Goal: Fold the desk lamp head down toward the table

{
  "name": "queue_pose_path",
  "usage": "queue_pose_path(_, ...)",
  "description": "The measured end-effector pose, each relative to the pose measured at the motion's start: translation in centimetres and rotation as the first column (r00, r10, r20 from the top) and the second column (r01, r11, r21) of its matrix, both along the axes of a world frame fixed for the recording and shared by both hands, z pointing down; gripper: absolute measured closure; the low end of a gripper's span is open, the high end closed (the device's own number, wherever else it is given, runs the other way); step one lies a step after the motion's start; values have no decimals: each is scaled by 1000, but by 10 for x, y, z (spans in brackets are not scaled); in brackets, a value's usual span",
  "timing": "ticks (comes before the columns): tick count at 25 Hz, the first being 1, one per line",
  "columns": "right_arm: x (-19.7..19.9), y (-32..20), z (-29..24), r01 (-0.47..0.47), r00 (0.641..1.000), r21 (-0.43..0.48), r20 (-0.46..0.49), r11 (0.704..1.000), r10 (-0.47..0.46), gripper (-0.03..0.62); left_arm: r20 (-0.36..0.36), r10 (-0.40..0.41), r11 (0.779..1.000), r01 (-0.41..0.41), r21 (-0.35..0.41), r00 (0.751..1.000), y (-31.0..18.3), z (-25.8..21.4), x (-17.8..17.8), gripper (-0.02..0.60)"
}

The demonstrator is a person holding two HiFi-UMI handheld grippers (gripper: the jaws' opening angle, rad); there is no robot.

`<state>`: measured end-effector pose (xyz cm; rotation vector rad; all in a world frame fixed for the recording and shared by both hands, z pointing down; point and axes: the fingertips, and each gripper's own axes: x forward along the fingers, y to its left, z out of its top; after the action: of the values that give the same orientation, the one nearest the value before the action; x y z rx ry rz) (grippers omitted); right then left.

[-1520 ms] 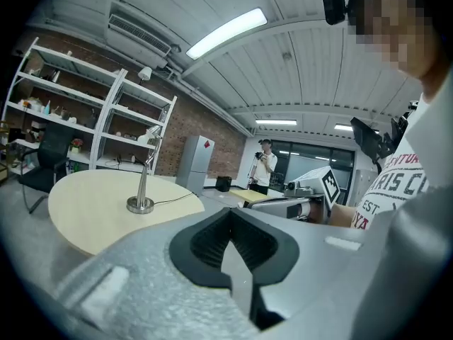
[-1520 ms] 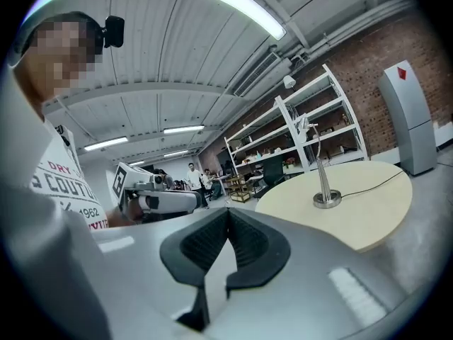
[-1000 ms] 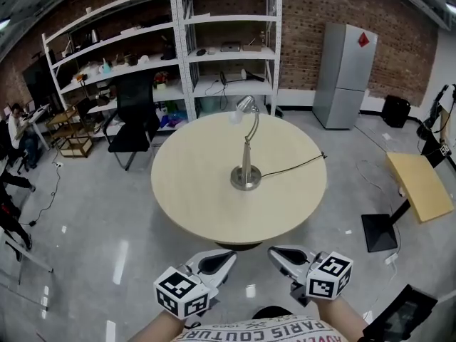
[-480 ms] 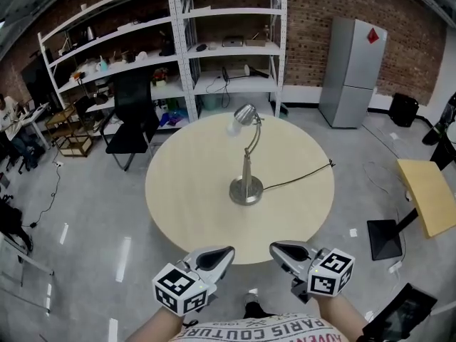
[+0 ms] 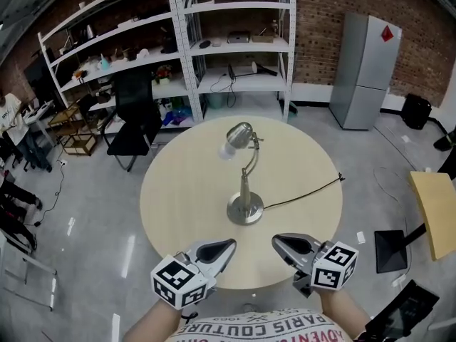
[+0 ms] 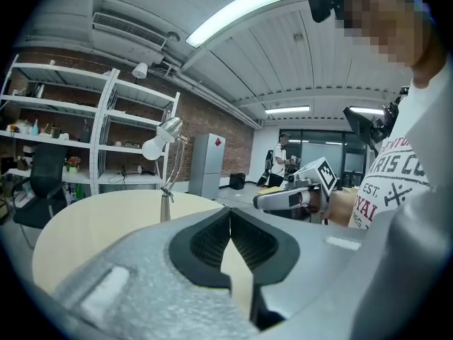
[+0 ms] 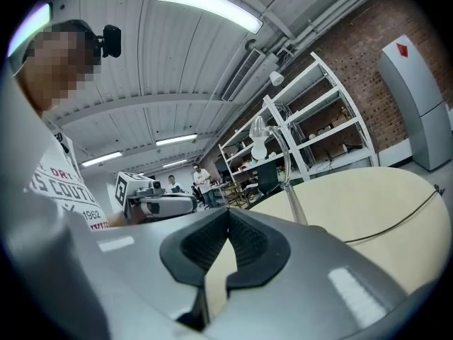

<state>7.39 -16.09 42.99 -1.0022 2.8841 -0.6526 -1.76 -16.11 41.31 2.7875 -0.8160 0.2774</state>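
A silver desk lamp (image 5: pixel 245 206) stands upright in the middle of the round beige table (image 5: pixel 178 191), its head (image 5: pixel 236 137) raised on a curved neck and facing left. Its black cord (image 5: pixel 306 192) runs off to the right edge. My left gripper (image 5: pixel 229 245) and right gripper (image 5: pixel 276 239) hover side by side over the table's near edge, well short of the lamp, both shut with nothing in them. The left gripper view shows the lamp head (image 6: pixel 159 144) far beyond the closed jaws (image 6: pixel 230 211). In the right gripper view the lamp head (image 7: pixel 260 144) rises beyond the closed jaws (image 7: pixel 228 211).
White metal shelving (image 5: pixel 214 41) with clutter stands behind the table, with a black office chair (image 5: pixel 135 116) at the back left. A grey fridge (image 5: pixel 363 70) is at the back right. A small wooden side table (image 5: pixel 436 212) is at the right. People stand far off.
Both grippers have moved forward together from over the floor to over the table's near edge, and the table and lamp have come closer in view. The lamp has not moved.
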Motion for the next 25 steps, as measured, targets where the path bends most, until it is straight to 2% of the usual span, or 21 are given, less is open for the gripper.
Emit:
queue_pose_path(6, 11, -28, -10, 16, 1000, 35, 10, 999, -17, 594, 1, -34, 999, 34, 32, 999, -30, -12, 0, 526)
queue_pose_path(10, 13, -35, -10, 16, 1000, 33, 15, 999, -17, 594, 12, -10, 999, 9, 41, 1000, -39, -18, 0, 470)
queue_pose_path(18, 18, -49, -17, 12, 1000, 54, 16, 998, -13, 594, 25, -29, 993, 26, 117, 999, -72, -49, -4, 404)
queue_pose_path(25, 29, -60, -23, -32, 999, 59, 8, 998, 31, 594, 19, -100, 978, 95, 188, 995, -112, -83, -22, 374)
